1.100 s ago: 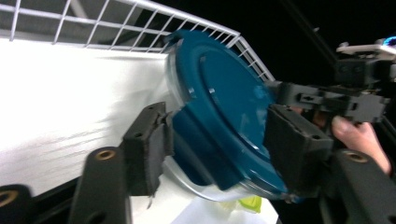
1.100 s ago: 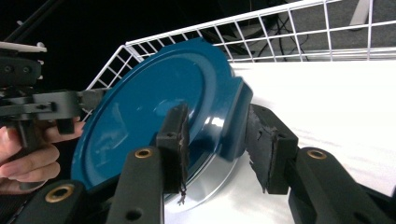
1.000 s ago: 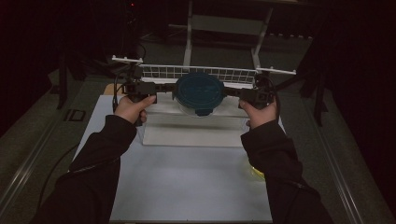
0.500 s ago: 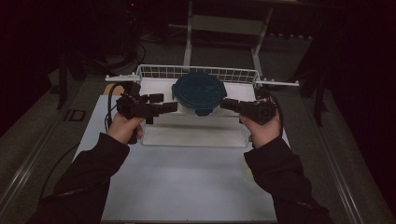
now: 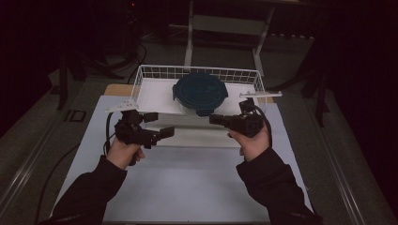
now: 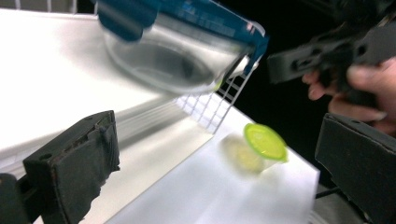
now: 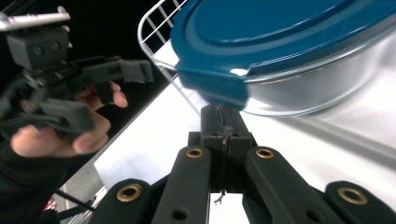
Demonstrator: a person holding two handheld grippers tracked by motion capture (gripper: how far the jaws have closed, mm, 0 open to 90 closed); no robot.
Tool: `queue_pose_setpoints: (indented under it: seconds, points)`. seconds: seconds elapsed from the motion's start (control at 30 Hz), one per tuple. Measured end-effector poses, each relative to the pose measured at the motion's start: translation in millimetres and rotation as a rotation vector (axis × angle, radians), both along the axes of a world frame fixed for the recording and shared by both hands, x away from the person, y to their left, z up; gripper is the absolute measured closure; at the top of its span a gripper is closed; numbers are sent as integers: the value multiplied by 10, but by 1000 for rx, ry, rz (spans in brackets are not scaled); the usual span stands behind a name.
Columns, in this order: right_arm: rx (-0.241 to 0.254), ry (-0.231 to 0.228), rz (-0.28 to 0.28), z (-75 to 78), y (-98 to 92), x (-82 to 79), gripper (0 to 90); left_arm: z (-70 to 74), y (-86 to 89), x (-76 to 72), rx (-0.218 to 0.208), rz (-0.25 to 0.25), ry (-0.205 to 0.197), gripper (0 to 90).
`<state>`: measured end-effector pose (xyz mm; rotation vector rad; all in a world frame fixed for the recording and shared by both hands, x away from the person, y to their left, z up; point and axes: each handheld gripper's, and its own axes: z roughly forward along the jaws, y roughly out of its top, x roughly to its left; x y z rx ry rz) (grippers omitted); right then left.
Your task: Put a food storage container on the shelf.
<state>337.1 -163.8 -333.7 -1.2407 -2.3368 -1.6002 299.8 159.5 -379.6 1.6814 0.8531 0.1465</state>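
High view: my left gripper [image 5: 157, 125] sits low over the white table [image 5: 197, 187], just in front of the white wire basket [image 5: 141, 79], and its jaws have just been opening; they now stand wide with nothing between them. My right gripper [image 5: 215, 119] points toward it from the other side, its jaws having just been closing, now pressed together on nothing. Between and behind the two, the round clear container with the dark blue lid [image 5: 200, 93] sits in the wire basket, apart from both sets of jaws.

Left gripper view, blurred, shows the same container [image 6: 182, 51] above my spread pads, the basket's wire front below it, and a small clear cup with a lime-green lid [image 6: 264, 142] standing on the table near its edge. Right gripper view has my closed jaw tips just below the blue lid's clip [image 7: 212, 86].
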Motion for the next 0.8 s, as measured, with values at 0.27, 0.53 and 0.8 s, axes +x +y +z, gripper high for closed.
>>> queue_pose_setpoints:
  seconds: [0.27,0.53,0.8]
  points:
    - [-1,7,4,-22,127,57,899,-286,-38,-200,53,-5,-24,0]
    - [-1,22,-15,-32,198,162,899,-440,-48,-297,66,-6,-33,0]
    - [8,32,-40,-33,228,268,899,-502,-64,-330,70,-10,-32,0]
